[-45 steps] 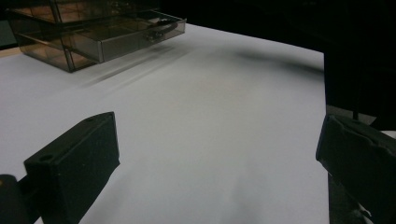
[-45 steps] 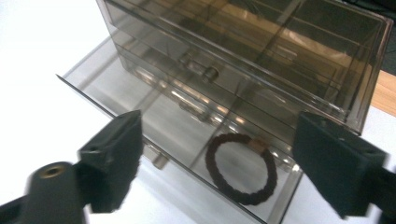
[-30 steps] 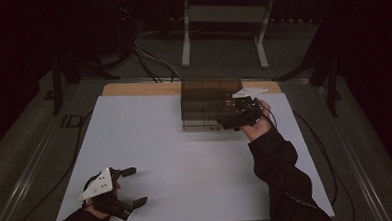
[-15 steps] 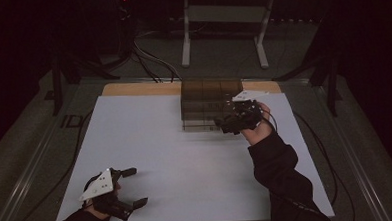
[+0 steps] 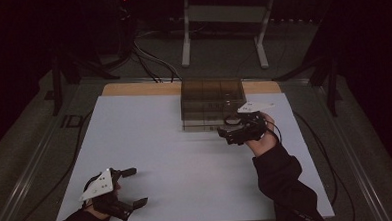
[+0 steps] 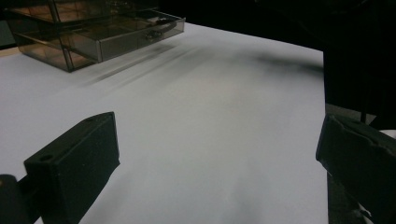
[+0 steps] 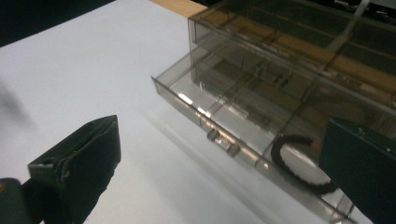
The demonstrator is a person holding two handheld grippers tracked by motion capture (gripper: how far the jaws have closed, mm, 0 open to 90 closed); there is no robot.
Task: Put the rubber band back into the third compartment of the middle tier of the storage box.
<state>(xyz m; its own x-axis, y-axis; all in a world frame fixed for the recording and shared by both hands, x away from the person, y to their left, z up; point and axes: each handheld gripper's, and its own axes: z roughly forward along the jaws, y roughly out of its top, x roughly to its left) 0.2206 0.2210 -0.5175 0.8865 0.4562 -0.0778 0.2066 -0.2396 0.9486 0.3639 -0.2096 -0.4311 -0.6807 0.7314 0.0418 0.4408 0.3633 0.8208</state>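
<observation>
A smoky see-through drawer cabinet (image 5: 212, 101) stands at the back middle of the white table. Its bottom drawer (image 7: 243, 126) is pulled out, and a black ring (image 7: 299, 163) lies in the drawer's right front compartment. My right gripper (image 5: 226, 136) hovers just in front of that drawer, open, with nothing between its jaws (image 7: 219, 186). My left gripper (image 5: 139, 186) rests near the front left corner of the table, open and empty. In the left gripper view the cabinet (image 6: 93, 28) sits far off at the top left beyond my left gripper (image 6: 215, 177).
The white tabletop (image 5: 176, 151) spreads wide between the two hands. A wooden strip (image 5: 138, 89) runs along its far edge behind the cabinet. Cables (image 5: 152, 62) and a metal stand (image 5: 220, 29) lie on the dark floor beyond.
My right gripper has drawn back from the cabinet front toward the person. The left gripper has stayed where it was.
</observation>
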